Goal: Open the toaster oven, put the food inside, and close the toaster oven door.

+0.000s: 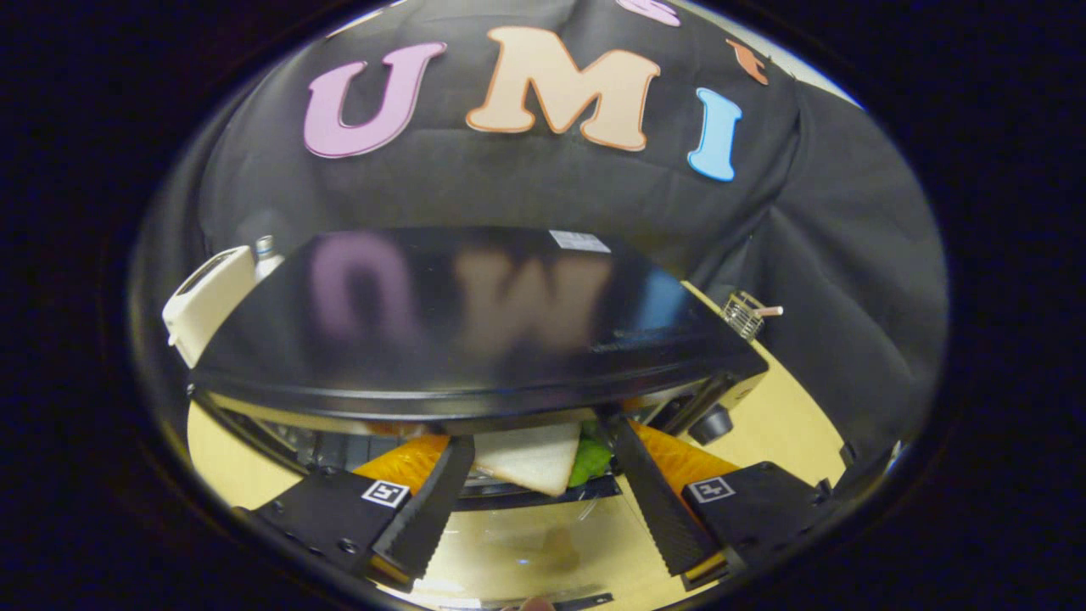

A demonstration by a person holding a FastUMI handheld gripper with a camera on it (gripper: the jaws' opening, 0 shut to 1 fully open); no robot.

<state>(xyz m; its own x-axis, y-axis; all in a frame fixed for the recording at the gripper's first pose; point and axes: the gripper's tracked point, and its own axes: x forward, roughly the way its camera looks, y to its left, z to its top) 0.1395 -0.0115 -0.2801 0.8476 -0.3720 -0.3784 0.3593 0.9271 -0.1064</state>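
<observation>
Claw (534, 462) gripping triangular sandwich (533, 458), glossy oven (458, 322)

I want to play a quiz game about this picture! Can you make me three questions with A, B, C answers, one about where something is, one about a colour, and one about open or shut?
1. Where is the sandwich?
A. On top of the toaster oven
B. Between the gripper's two fingers, at the toaster oven's opening
C. Inside the wire basket

2. What colour is the leaf poking out of the sandwich?
A. Green
B. Purple
C. Red

3. How is the toaster oven door?
A. Shut tight
C. Taken off and lying on top
B. Folded down open

Answers:
1 B: the white bread sits between the fingers of the gripper, just under the oven's black top; whether the fingers press on it is unclear.
2 A: a green leaf shows beside the bread.
3 B: the glass door lies flat below the fingers, and the rack inside shows.
</observation>
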